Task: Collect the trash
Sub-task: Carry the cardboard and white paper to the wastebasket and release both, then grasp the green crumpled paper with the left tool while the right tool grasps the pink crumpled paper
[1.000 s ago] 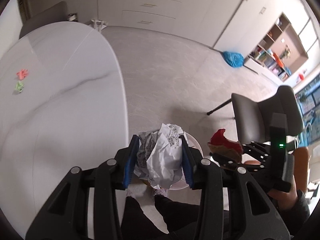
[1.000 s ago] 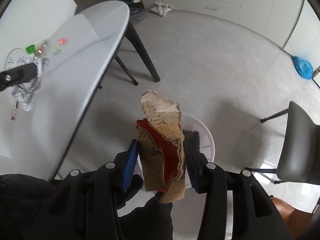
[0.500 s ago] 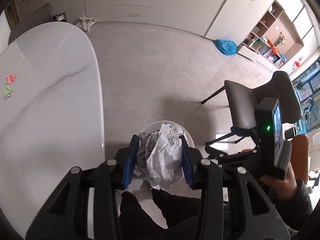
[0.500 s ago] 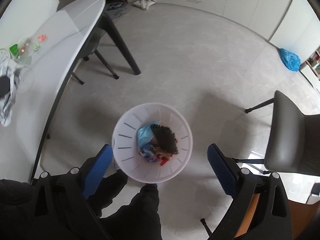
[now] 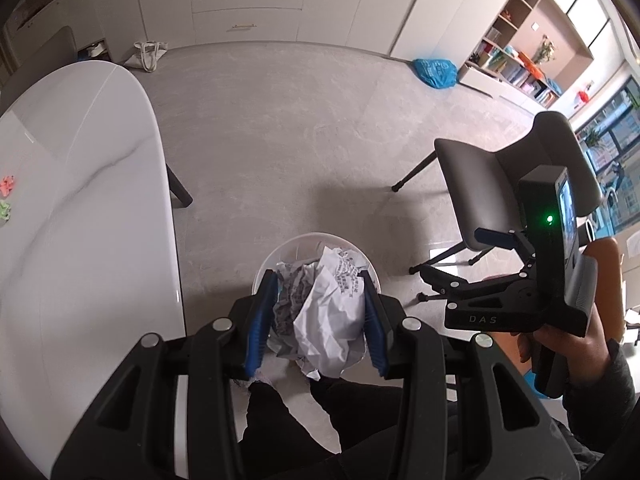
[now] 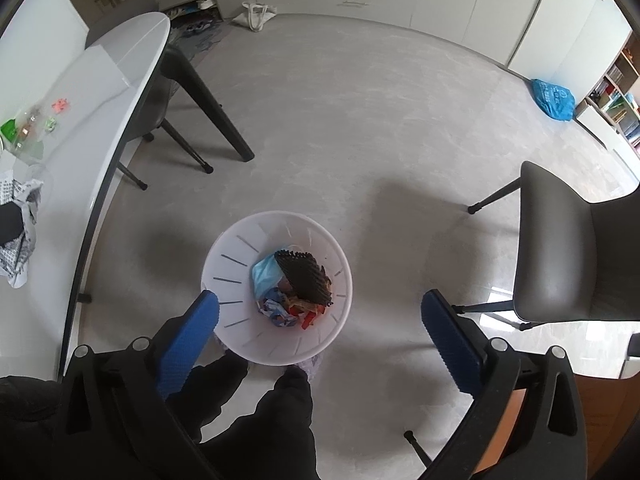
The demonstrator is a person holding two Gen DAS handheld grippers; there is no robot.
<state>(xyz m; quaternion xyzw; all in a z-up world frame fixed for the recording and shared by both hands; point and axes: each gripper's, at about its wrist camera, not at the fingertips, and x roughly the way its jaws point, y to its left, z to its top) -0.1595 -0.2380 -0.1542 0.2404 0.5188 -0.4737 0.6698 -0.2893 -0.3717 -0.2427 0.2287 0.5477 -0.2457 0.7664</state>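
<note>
My left jaws (image 5: 320, 320) clamp the crumpled paper wad (image 5: 324, 316) above the white waste basket (image 6: 240, 264) near the table (image 5: 80, 200), my right jaws (image 6: 320, 320) have just been opening wide and empty, so a release off-centre could drop it on the floor (image 5: 280, 140).

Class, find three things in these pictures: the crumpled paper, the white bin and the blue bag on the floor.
Crumpled paper (image 5: 328, 316): left wrist view, on its white creased front.
White bin (image 6: 234, 258): right wrist view, on the slotted inner wall.
Blue bag (image 6: 553, 99): right wrist view, on its middle.
</note>
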